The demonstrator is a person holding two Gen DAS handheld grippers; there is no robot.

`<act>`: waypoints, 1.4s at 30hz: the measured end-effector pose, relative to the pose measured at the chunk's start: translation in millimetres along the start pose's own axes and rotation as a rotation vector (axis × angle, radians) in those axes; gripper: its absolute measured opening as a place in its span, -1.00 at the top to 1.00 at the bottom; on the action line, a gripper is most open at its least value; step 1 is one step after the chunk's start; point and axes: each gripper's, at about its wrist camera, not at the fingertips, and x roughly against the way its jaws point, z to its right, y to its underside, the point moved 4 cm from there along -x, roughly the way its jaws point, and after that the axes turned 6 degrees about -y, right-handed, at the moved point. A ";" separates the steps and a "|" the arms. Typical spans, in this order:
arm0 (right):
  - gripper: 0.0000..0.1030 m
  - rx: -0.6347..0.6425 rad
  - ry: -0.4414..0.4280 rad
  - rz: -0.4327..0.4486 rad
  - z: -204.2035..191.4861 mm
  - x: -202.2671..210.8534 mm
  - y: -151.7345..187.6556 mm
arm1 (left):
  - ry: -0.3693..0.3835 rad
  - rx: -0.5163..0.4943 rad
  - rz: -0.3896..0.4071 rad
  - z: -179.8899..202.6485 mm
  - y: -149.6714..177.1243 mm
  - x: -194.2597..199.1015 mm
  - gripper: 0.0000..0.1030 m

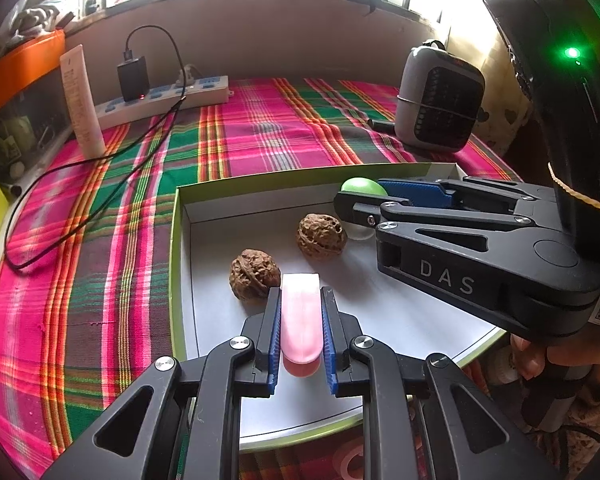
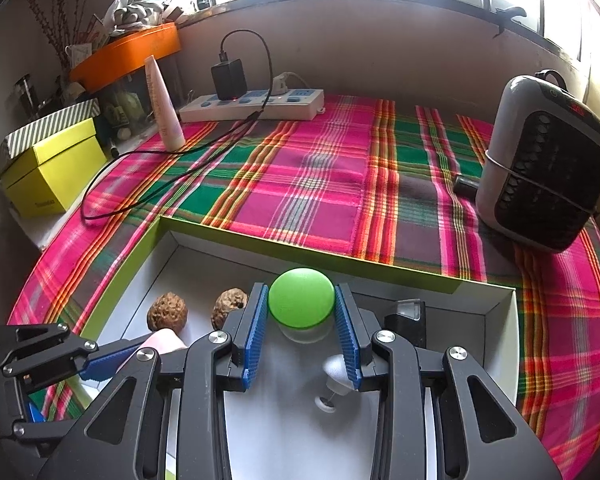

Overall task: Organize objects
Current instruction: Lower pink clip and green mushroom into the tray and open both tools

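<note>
from the left wrist: left tool (image 1: 301, 322) clamped on a pink piece (image 1: 300, 316), low over the box (image 1: 180, 240) floor, beside two walnuts (image 1: 255, 274). best lowered gently and set clear of them.

from the right wrist: right tool (image 2: 301, 320) closed against a green-lidded jar (image 2: 301, 304) near the box's far wall. best kept upright, away from the small white part (image 2: 334, 376) below.

The left hand-held gripper (image 1: 301, 320) pointed downward at a slant, and its blue pads (image 1: 275, 334) were pressed on both sides of a pink piece. The right hand-held gripper (image 2: 301, 322) was tilted down in a similar way, with its jaws closed around a green-lidded jar. Some fingers (image 1: 530, 354) of the person were visible under the right one.
</note>
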 end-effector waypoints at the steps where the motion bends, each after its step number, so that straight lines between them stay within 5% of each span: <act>1: 0.31 0.001 0.001 0.000 -0.2 0.0 -0.1 | 0.000 0.000 0.000 0.0 0.1 -0.1 0.69; 32: 0.31 -0.004 0.012 -0.004 -1.1 -0.3 2.0 | -0.006 0.004 -0.007 -0.1 2.1 -1.0 0.45; 35: 0.12 -0.005 0.010 -0.002 -1.2 0.0 2.0 | -0.008 0.006 -0.006 -0.1 2.0 -0.9 0.41; 42: 0.10 -0.006 0.013 0.003 -2.4 1.9 2.5 | -0.013 0.012 -0.003 -1.2 2.8 1.4 0.32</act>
